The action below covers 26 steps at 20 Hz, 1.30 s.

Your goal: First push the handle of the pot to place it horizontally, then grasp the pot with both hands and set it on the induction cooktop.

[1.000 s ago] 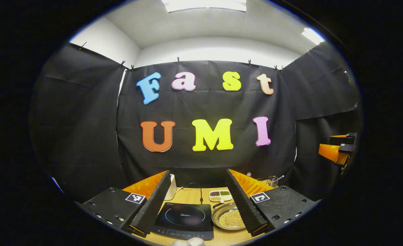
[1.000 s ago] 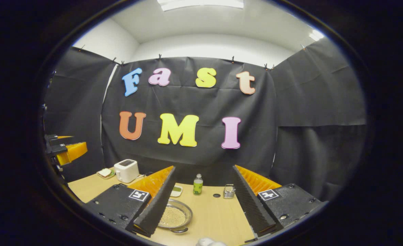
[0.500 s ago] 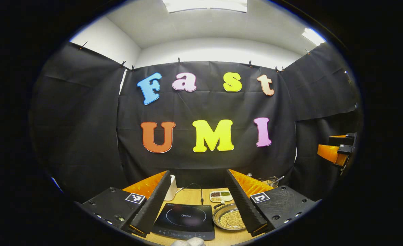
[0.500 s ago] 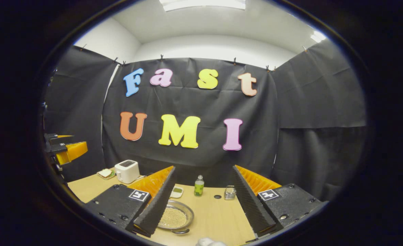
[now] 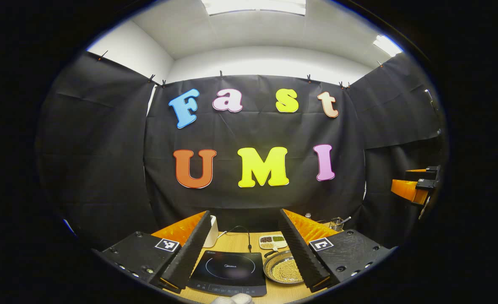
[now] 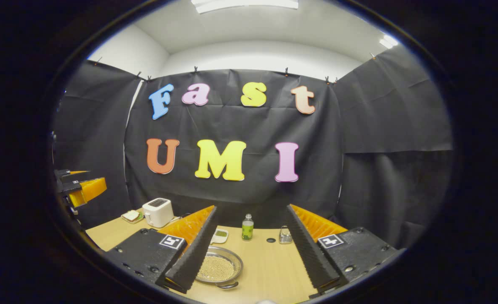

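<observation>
Pot [image 6: 217,269], shallow and full of small pale grains, sat on the wooden table [image 6: 270,270] just ahead of your right gripper [image 6: 249,276], close against the inner side of its left finger, with one dark handle [image 6: 227,286] pointing back toward you. That claw's jaws stood wide apart, gripping nothing. Beyond its tips stood a green bottle [image 6: 247,227], a small glass jar [image 6: 285,236] and, off to the left, a white toaster [image 6: 157,211].

Your left gripper [image 5: 242,276] was likewise spread open and empty. Between its fingers lay the induction cooktop [image 5: 229,272], flat on the table, and the pot [image 5: 283,270] rested just right of the cooktop, partly hidden behind the right finger. A divided dish of beans [image 5: 273,241] sat farther ahead, past the pot.
</observation>
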### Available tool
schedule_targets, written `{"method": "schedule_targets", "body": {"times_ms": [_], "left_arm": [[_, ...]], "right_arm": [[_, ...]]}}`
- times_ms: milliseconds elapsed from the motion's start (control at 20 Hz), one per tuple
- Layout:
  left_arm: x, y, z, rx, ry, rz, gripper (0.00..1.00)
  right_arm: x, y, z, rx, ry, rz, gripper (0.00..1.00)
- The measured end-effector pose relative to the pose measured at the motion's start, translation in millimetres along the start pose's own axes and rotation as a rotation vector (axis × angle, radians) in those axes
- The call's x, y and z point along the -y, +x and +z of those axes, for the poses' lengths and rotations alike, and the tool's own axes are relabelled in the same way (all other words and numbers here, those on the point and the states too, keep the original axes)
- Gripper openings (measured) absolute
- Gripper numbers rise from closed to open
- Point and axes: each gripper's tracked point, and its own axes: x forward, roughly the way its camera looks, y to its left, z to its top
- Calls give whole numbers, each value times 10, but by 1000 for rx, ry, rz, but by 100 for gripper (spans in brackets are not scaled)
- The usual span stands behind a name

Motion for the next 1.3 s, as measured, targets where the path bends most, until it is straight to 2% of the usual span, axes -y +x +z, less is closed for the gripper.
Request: {"method": "schedule_targets", "body": {"times_ms": [50,100,150,350,400,500,550,700,750,850,1050,1100,1200,1300], "left_arm": [[-6,7,-3,1,-1,-1,96],[-14,-3,-15,-1,-1,-1,95],[-25,-19,-16,-1,-1,-3,95],[-50,-31,-57,-6,4,-5,96],[-47,-41,-64,-7,5,-6,95],[-49,-42,-102,-12,11,-5,95],[-51,-34,-116,-14,10,1,96],[-52,-67,-167,-23,-1,8,96],[-64,-80,-176,-24,0,13,96],[-125,-127,-223,-35,3,35,96],[-222,-220,-281,-41,9,79,96],[-236,-242,-314,-47,11,90,96],[-266,-266,-348,-57,9,103,96],[-290,-301,-362,-60,11,119,96]], "right_arm": [[-19,-1,7,-6,1,5,92],[-68,-15,-3,-12,8,22,77],[-144,-22,-14,-24,13,48,73],[-235,10,-133,-75,11,79,9],[-326,3,-203,-97,14,116,4],[-410,18,-323,-132,-4,131,4],[-445,38,-400,-150,-13,142,0],[-630,91,-802,-236,8,201,4],[-688,103,-971,-266,7,217,0],[-787,120,-1374,-337,-10,251,4],[-1000,128,-2139,-448,-82,318,4],[-1041,109,-2335,-481,-94,333,0],[-1118,89,-2689,-544,-104,364,4],[-1158,76,-3026,-612,-112,381,1]]}}
